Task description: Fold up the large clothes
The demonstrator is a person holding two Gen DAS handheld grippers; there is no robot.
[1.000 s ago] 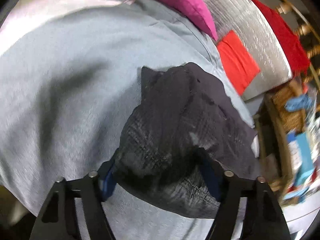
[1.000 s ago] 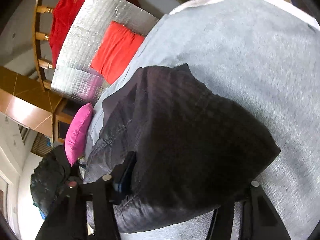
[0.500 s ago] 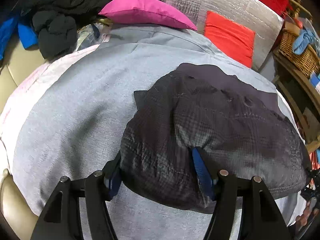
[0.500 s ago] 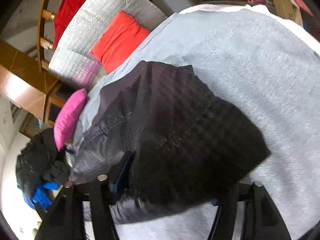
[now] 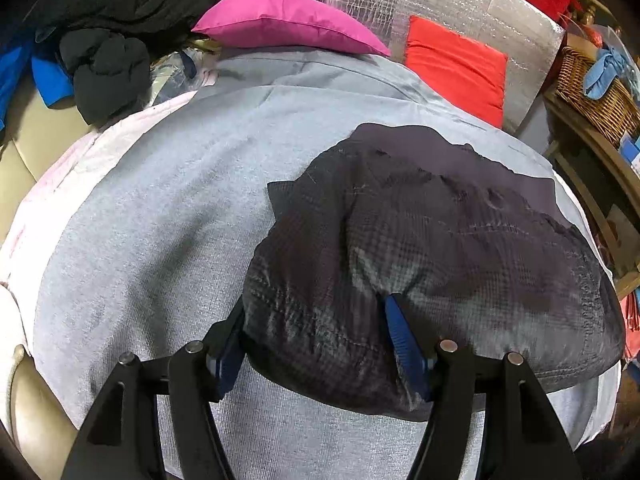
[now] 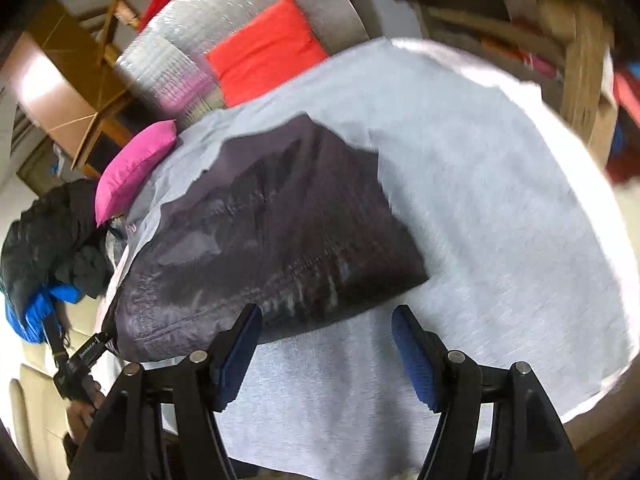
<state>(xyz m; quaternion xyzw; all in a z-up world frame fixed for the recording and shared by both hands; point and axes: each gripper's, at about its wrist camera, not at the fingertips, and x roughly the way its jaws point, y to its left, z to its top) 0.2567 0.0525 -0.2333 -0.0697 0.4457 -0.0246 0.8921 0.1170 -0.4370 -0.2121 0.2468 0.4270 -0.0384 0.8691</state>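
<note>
Scene: a dark checked garment [image 5: 420, 264] lies on a bed covered with a grey sheet [image 5: 160, 220], in a cluttered room.

Garment: folded over itself into a thick, roughly rectangular bundle near the middle of the grey sheet, its rounded fold edge facing both cameras.

Left hand-held gripper [image 5: 316, 332]: part closed, its blue pads pressed into a bunched corner of the garment's near edge, so it has hold of the cloth.

Right hand-held gripper [image 6: 326, 340]: wide open with nothing between the fingers; only grey sheet shows there, and the garment's edge lies just beyond and to the left of the left finger.

What has just changed: half a second ago the dark cloth filled the gap between the right gripper's fingers; now that gap is bare, so the right side has let go. The left grip is unchanged.

Meaning for the task: the fold seems laid down on the right side, and the left corner probably needs releasing next, or one more fold.

Surroundings: a pink cushion [image 5: 288, 24] and a red cushion [image 5: 456, 68] beyond the grey sheet's far edge, against a silver quilted panel [image 5: 440, 0]; a pile of dark clothes [image 5: 108, 36] left of the pink cushion.
</note>
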